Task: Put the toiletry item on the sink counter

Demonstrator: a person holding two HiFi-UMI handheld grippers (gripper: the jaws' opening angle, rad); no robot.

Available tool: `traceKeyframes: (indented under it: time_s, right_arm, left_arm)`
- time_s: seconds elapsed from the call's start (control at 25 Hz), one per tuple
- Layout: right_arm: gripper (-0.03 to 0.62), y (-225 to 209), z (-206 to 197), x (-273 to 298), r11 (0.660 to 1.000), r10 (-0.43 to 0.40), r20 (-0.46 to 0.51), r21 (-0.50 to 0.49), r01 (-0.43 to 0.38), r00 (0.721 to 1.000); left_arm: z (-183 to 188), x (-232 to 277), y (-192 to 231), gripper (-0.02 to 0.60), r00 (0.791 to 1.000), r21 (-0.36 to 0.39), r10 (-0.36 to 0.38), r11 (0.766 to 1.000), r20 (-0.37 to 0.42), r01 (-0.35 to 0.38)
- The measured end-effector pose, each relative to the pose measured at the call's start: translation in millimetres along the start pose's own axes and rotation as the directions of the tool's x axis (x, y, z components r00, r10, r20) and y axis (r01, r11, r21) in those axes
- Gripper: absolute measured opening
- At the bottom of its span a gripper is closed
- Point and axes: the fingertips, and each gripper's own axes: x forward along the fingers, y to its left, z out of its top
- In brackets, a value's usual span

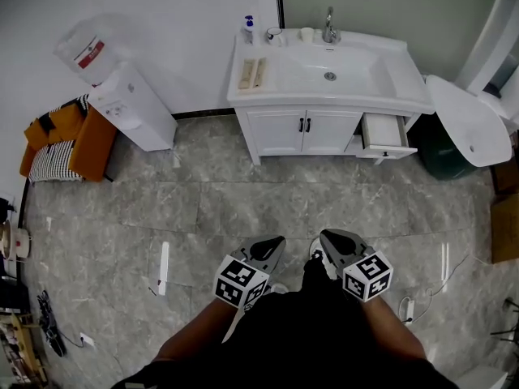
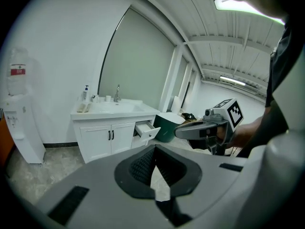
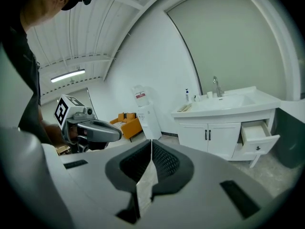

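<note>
Head view puts my left gripper [image 1: 274, 245] and right gripper [image 1: 328, 240] side by side close to my body. Each gripper view shows its jaws pressed together on nothing. Neither gripper carries a toiletry item, and I cannot pick out which one I am meant to move. My guess is the open drawer [image 1: 384, 132], well ahead and a little to the right of the right gripper, though from above its inside looks bare white. To do this step well I should cross the floor toward it with both grippers low. I should part the right jaws only when I am near, and check the drawer before reaching in. Beyond it, the counter [image 1: 409, 83] already bears a pump bottle [image 1: 248, 29] and cups [image 1: 306, 34] along its back edge by the tap [image 1: 329, 24], so the front rim looks like the free spot. Only the head view looks down into the drawer and onto the counter top. The gripper views show both side-on, and each shows the other gripper and the ceiling lights.
</note>
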Motion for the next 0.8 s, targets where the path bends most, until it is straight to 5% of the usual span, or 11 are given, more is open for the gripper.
traceKeyframes:
  time_s: [0.4, 0.8]
  right_arm:
    - [0.005, -103, 69, 34, 0.999, 0.034, 0.026, -0.016, -0.033, 0.999]
    - [0.005, -197, 100, 45, 0.997, 0.075, 0.029, -0.028, -0.074, 0.997]
  left_arm:
    - [90, 82, 40, 0.0, 0.998, 0.03, 0.057, 0.998, 0.032, -0.058]
    - [143, 168, 56, 0.0, 0.993, 0.003, 0.107, 0.994, 0.05, -0.107]
